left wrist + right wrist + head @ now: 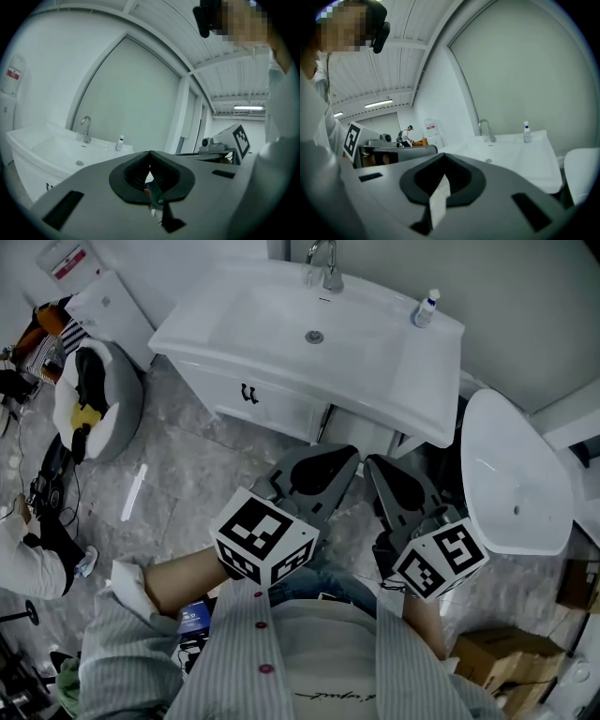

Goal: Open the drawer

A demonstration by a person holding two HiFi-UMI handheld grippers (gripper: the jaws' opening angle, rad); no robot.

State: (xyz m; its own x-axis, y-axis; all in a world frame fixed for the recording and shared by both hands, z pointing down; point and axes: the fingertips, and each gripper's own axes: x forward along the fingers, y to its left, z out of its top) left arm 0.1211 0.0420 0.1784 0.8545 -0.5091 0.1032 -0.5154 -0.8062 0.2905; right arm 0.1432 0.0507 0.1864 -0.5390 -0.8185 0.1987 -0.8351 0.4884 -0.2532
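Note:
The white vanity's drawer point(267, 401) is closed, with a small dark handle point(248, 393) on its front, below the sink basin point(375, 357). Both grippers are held close to the person's body, side by side, well short of the drawer and pointing toward the vanity. My left gripper point(352, 456) has its jaws together with nothing held; in the left gripper view its tips point(150, 153) meet and the handle point(48, 187) shows low at the left. My right gripper point(372, 463) is also shut and empty, its tips point(443, 154) touching in the right gripper view.
A faucet point(323, 263) and a small bottle point(427, 307) stand on the sink. A white oval fixture point(511, 474) sits right of the vanity, cardboard boxes point(506, 657) at the lower right. A penguin-shaped seat point(89, 399) and another person's sleeve point(28, 563) are at the left.

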